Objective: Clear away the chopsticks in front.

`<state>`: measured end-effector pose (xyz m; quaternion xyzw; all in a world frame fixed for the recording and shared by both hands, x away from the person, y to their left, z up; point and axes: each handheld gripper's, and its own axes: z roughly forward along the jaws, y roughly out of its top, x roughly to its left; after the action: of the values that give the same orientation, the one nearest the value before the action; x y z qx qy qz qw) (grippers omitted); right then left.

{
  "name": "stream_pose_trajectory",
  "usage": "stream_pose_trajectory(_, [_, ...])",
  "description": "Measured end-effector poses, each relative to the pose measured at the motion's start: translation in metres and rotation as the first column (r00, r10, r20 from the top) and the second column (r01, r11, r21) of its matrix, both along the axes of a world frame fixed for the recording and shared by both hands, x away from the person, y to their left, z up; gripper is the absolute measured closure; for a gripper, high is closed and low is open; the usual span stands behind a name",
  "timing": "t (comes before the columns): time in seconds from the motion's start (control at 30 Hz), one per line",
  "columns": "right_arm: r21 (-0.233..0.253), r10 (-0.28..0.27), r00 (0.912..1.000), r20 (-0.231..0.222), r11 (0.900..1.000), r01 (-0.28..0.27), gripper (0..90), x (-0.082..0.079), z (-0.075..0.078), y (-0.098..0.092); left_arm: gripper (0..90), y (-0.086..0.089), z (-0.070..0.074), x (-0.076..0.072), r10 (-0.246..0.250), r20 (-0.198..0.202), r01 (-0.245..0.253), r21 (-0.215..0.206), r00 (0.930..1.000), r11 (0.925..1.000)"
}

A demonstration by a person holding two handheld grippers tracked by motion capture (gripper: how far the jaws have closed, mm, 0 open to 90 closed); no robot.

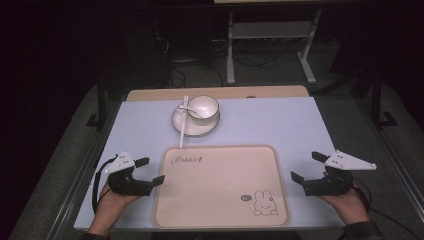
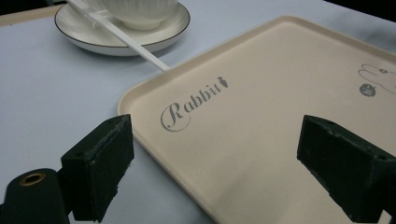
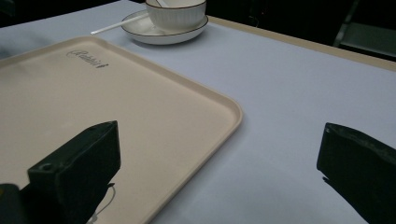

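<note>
One beige tray (image 1: 220, 185) with a bunny picture lies flat in the lower middle of the high view, its sides lined up with the counter (image 1: 280, 125) edges and the word "Rabbit" at its upper left. The left gripper (image 1: 150, 172) sits at the tray's left edge and the right gripper (image 1: 306, 169) just off its right edge; both have their fingers wide apart and hold nothing. Above the tray stand one saucer (image 1: 192, 127), one white bowl (image 1: 202, 106), one spoon (image 1: 186, 106) and a long white stick (image 1: 183, 125) pointing down the frame at the tray. The counter is pale blue. The room behind is dark, with cables on the floor.
</note>
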<state>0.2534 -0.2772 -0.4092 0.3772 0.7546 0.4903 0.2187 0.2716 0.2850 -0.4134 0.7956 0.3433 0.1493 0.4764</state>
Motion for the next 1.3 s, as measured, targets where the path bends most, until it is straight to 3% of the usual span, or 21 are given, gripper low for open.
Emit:
stream_pose_trajectory(0.17, [-0.003,0.006,0.9999,-0.009,1.000,-0.006,0.0,0.002,-0.001,0.000,13.2,0.001,0.001,0.003,0.008,-0.013,-0.008,-0.009,0.9999,0.9999])
stream_pose_trajectory(0.47, [-0.012,0.010,0.9997,-0.020,1.000,-0.010,0.0,0.003,-0.003,0.001,13.1,-0.001,0.006,0.016,0.045,-0.028,-0.044,0.036,0.9986,0.9984])
stream_pose_trajectory(0.67, [-0.016,0.003,0.9998,-0.021,1.000,-0.004,0.0,0.003,-0.002,0.003,13.1,-0.001,0.009,0.025,0.055,-0.041,-0.055,0.018,0.9976,0.9983])
stream_pose_trajectory(1.3, [-0.019,0.001,0.9998,-0.019,1.000,-0.002,0.0,0.004,-0.002,0.002,13.0,-0.020,0.014,0.059,0.068,-0.049,-0.066,0.039,0.9965,0.9970])
